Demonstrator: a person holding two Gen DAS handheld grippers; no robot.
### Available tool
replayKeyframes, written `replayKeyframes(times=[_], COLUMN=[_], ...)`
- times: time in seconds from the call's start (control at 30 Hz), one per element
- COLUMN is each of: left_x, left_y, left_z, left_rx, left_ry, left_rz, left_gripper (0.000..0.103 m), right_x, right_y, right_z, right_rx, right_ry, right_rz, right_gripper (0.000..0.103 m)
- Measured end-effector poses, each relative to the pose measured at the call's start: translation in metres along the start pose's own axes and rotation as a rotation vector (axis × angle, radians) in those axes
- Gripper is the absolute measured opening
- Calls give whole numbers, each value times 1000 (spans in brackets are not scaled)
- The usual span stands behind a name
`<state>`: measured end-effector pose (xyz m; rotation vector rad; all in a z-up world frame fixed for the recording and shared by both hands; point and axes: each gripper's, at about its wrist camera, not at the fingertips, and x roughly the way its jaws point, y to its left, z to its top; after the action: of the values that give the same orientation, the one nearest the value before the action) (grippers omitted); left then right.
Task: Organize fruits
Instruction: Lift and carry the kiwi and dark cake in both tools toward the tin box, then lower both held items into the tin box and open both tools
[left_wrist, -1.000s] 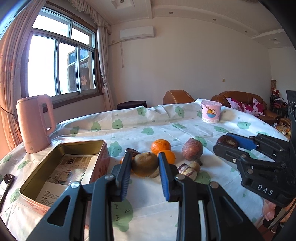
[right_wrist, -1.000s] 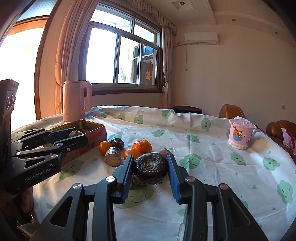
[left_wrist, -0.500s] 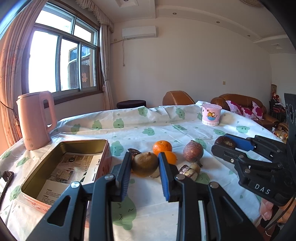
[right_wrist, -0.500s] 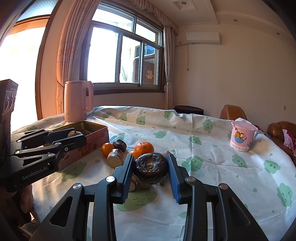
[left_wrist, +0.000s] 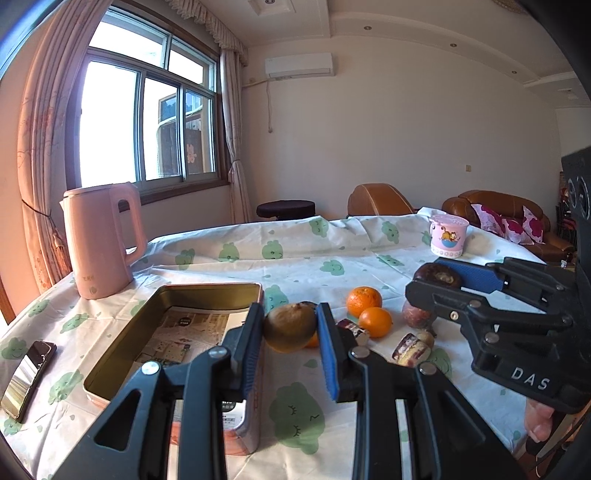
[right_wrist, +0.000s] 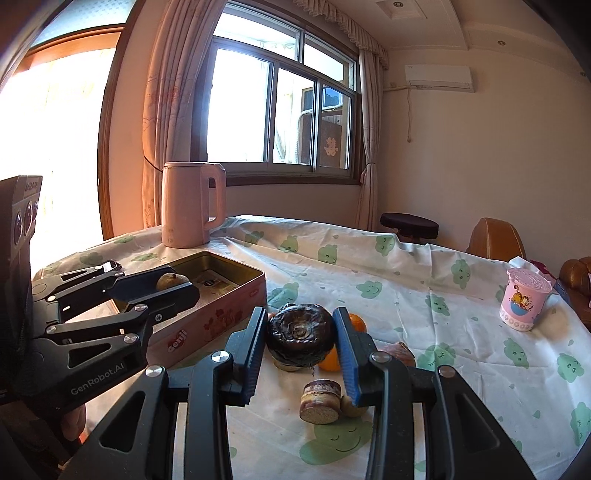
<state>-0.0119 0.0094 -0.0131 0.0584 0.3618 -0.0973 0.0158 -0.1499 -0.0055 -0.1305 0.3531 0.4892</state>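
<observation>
My left gripper (left_wrist: 290, 326) is shut on a brownish-green round fruit (left_wrist: 289, 326) and holds it in the air by the near right corner of the open tin box (left_wrist: 122, 347). My right gripper (right_wrist: 300, 334) is shut on a dark wrinkled fruit (right_wrist: 300, 332), lifted above the fruit pile. It also shows in the left wrist view (left_wrist: 437, 277). On the cloth lie two oranges (left_wrist: 364, 300), a reddish-brown fruit (left_wrist: 415, 315) and a cut purple piece (right_wrist: 320, 400). The tin holds only printed paper.
A pink kettle (left_wrist: 99, 240) stands behind the tin. A phone (left_wrist: 27, 378) lies left of the tin. A pink cartoon cup (left_wrist: 448, 240) stands at the far right of the table. Brown sofas and a stool are beyond the table.
Both grippers have risen and swung left toward the tin with their fruits. The left fruit now hangs beside the tin's near right corner.
</observation>
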Motion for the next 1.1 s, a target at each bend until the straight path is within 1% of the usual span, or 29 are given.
replayKeyframes(times=[0.27,0.5,0.63,0.8,1.1], left_x=[6,11,15,22,36], left_y=[36,66,81,92,105], left_z=[2,6,8,10,11], left_rx=[-42,-66,-84,-79,-71], left_ry=[26,41,56,67,108], left_rz=[62,109,114,131,143], left_gripper=[31,31,31,31,31], right_x=[17,32,42,52,73], right_y=[26,48,57,67,79], right_z=[23,41,48,55,57], right_rx=[-32,-79,-95,-106,-106], right_ry=[7,9,14,23,53], right_rz=[69,110,133,149,172], right_gripper=[39,38,39,39,39])
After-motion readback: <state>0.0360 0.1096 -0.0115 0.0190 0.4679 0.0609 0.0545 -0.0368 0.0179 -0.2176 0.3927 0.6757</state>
